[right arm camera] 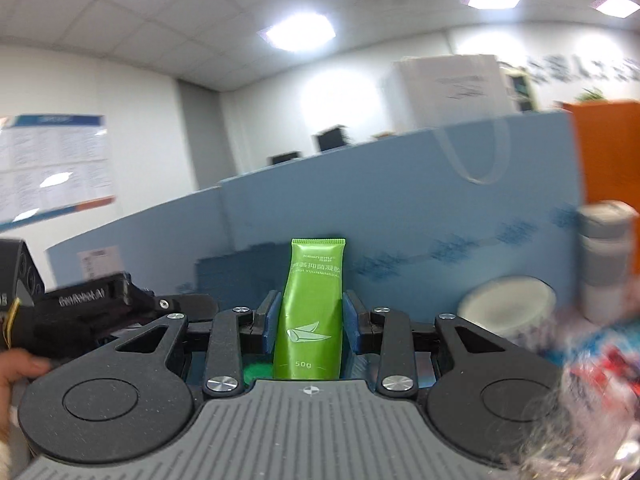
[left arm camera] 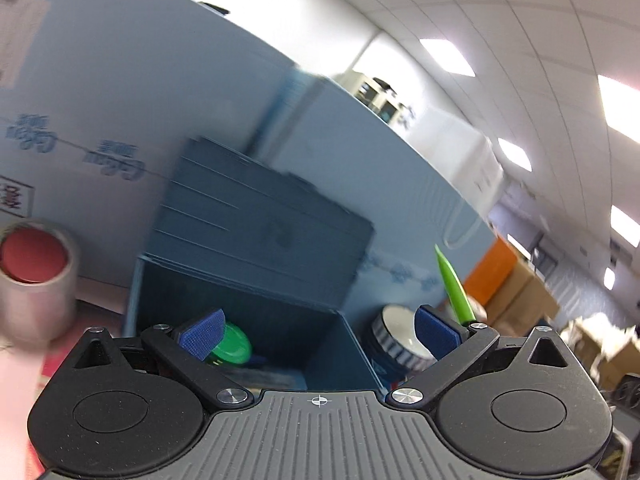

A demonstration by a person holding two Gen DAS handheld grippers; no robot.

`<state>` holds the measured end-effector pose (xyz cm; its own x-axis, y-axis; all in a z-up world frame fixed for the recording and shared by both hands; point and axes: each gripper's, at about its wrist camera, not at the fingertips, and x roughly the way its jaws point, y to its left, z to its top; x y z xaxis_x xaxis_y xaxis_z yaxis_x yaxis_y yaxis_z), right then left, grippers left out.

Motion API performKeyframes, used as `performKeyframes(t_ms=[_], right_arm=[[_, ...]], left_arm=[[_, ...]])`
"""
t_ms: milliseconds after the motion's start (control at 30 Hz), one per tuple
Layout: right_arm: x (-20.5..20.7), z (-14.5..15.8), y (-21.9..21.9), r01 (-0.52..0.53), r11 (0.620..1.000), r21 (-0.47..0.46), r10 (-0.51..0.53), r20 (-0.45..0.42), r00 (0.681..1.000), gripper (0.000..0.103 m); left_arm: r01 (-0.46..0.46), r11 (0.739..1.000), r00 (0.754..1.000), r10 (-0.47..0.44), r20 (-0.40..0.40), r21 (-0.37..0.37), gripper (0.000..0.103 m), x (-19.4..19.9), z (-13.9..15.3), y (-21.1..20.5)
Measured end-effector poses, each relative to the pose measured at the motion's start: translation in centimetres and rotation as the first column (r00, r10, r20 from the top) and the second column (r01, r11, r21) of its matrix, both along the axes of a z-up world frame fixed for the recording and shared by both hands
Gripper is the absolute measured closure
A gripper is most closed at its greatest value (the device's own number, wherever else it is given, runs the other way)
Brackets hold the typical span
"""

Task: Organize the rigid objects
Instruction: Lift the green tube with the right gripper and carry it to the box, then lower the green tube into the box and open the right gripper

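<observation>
- Right gripper [right arm camera: 309, 322]: jaws narrow, blue pads clamped on both sides of green tube [right arm camera: 311, 312]. Tube stands upright btwn the fingers, flat crimped end up, bottom end hidden behind gripper body.
- Left gripper [left arm camera: 318, 334]: jaws wide apart, nothing btwn the blue pads [left arm camera: 202, 336], touching nothing.
- Landmark = dark blue box [left arm camera: 256, 248], open, lid standing up at the back. It sits right ahead of left gripper.
- Green lid [left arm camera: 234, 346] lies inside box, low on its left side, just behind left gripper's left pad.
- In left wrist view, green tube [left arm camera: 454, 288] shows as a thin tilted strip to the right of box, above left gripper's right pad.
- Striped cup [left arm camera: 394, 338] w/ white inside: just right of box, outside its wall.
- Red-topped can [left arm camera: 34, 280]: left of box, blurred.
- Light blue wall [left arm camera: 120, 112] runs behind box.
- Person's hand [right arm camera: 18, 372] at left edge of right wrist view, on the other black gripper.
</observation>
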<state>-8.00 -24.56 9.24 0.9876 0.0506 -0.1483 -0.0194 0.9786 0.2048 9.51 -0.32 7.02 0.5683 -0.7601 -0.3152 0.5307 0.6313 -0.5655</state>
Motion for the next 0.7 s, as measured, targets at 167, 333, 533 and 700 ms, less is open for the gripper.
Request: performKeyframes(t_ms=[167,333,533,700], right_arm=[[3.8,-0.4,1.5,-0.054,0.992,-0.111,0.063,0.081,0.995,0.072],[7.0,-2.6,3.9,-0.043,0.966,-0.257,0.077,0.125,0.989,0.072],[8.8,-5.7,6.3,-0.039,0.903,-0.428,0.106,0.135,0.985,0.072],[9.5,-7.4,7.5,-0.092,0.834,-0.544,0.162,0.083,0.983,0.072]], left_arm=[[-0.038,0.999,0.998,0.036,-0.044,-0.026,0.0,1.1,-0.6,1.7],[-0.056,0.998,0.996,0.053,-0.075,-0.034,0.0,2.7,-0.8,2.4],[-0.076,0.996,0.993,0.072,-0.096,-0.042,0.0,4.1,-1.1,2.7],[-0.089,0.994,0.991,0.082,-0.109,-0.063,0.0,4.4,-1.4,3.3]])
